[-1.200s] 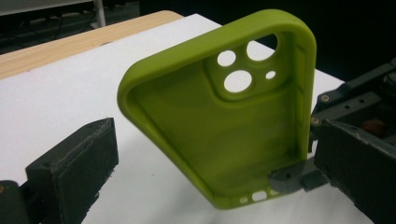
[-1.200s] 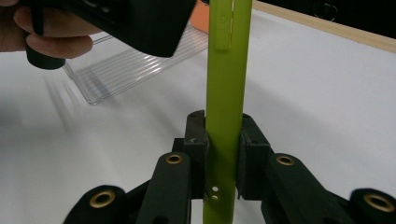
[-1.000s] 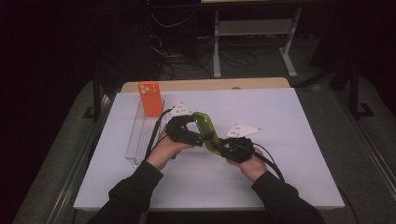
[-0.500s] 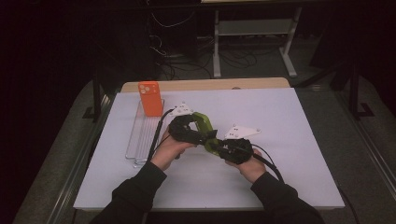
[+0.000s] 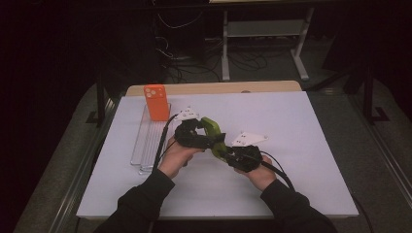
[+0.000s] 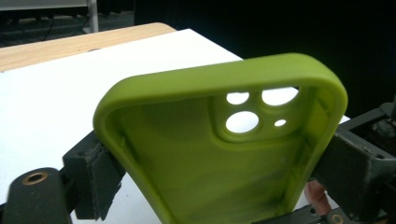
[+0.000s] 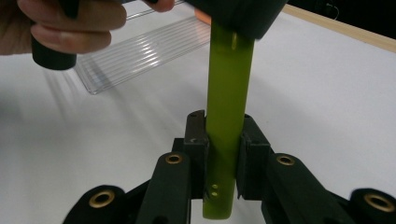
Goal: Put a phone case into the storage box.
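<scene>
The green case (image 5: 214, 135) hangs in the air over the middle of the white table (image 5: 301, 145), spanning the gap between the two grippers, its long axis running on a slant from the left gripper (image 5: 199, 137) at the far-left end to the right gripper (image 5: 228, 153) at the near-right end. In the right gripper view the case (image 7: 229, 112) stands edge-on between that gripper's pads (image 7: 196, 140), which pinch it flat across its thin depth near the bottom end; that grip looks firm and narrow. In the left gripper view the case (image 6: 205, 172) shows its hollow inside and camera holes, with the pads (image 6: 100, 179) set wide across its width, one at each long edge; these jaws have just been closing in on it and appear to touch both edges, though how hard they press is not clear. So both hands are on the case and neither is nearer. The orange case (image 5: 156, 103) stands upright at the far end of the clear tray (image 5: 148, 145), to the left of the left hand (image 5: 177, 155). Any carry toward that tray would likely fall to the left gripper, once its wide hold is sure and the right lets go.
</scene>
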A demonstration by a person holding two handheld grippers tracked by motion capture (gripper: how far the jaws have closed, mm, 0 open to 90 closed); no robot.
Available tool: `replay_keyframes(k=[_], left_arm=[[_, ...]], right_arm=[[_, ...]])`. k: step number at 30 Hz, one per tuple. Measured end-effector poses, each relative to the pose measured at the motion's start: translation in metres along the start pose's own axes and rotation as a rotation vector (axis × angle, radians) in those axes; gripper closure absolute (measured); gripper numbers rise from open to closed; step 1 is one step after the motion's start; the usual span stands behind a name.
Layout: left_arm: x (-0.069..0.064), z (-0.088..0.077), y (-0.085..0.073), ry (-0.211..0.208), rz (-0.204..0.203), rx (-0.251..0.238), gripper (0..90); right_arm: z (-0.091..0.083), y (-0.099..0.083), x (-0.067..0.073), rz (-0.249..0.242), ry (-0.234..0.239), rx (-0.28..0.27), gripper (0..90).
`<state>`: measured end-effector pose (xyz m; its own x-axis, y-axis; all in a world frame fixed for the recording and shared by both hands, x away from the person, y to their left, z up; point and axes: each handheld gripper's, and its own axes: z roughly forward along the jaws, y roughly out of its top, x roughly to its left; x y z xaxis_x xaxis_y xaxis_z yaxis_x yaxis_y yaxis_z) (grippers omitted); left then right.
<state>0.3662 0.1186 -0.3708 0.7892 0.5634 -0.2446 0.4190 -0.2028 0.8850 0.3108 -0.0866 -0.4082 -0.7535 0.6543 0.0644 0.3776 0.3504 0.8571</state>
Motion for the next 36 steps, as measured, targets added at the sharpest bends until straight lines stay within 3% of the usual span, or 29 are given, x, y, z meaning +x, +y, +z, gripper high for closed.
replay_keyframes(k=[5, 7, 11, 16, 22, 31, 36], left_arm=[[-0.003, -0.002, 0.001, 0.012, 0.003, 0.011, 13.3], [-0.003, -0.001, 0.002, 0.021, 0.024, 0.014, 13.5], [-0.001, -0.002, 0.002, 0.033, 0.021, 0.021, 13.7], [0.003, -0.006, 0.006, 0.061, 0.010, 0.026, 13.7], [0.015, -0.015, 0.020, 0.100, -0.005, 0.019, 13.8], [0.027, -0.032, 0.048, 0.173, 0.016, -0.010, 13.7], [0.038, -0.045, 0.062, 0.226, 0.025, -0.028, 13.7]], right_arm=[[0.002, 0.000, 0.001, -0.011, 0.006, 0.002, 70.5], [0.002, 0.001, 0.002, -0.011, 0.016, 0.006, 59.6], [-0.003, 0.001, -0.002, 0.001, 0.035, 0.008, 46.3], [-0.012, -0.004, -0.010, 0.016, 0.047, 0.052, 31.2], [-0.023, -0.015, -0.022, 0.056, 0.002, 0.097, 15.7], [-0.044, -0.037, -0.036, 0.060, -0.040, 0.111, 0.3], [-0.055, -0.051, -0.040, 0.060, -0.060, 0.120, 0.0]])
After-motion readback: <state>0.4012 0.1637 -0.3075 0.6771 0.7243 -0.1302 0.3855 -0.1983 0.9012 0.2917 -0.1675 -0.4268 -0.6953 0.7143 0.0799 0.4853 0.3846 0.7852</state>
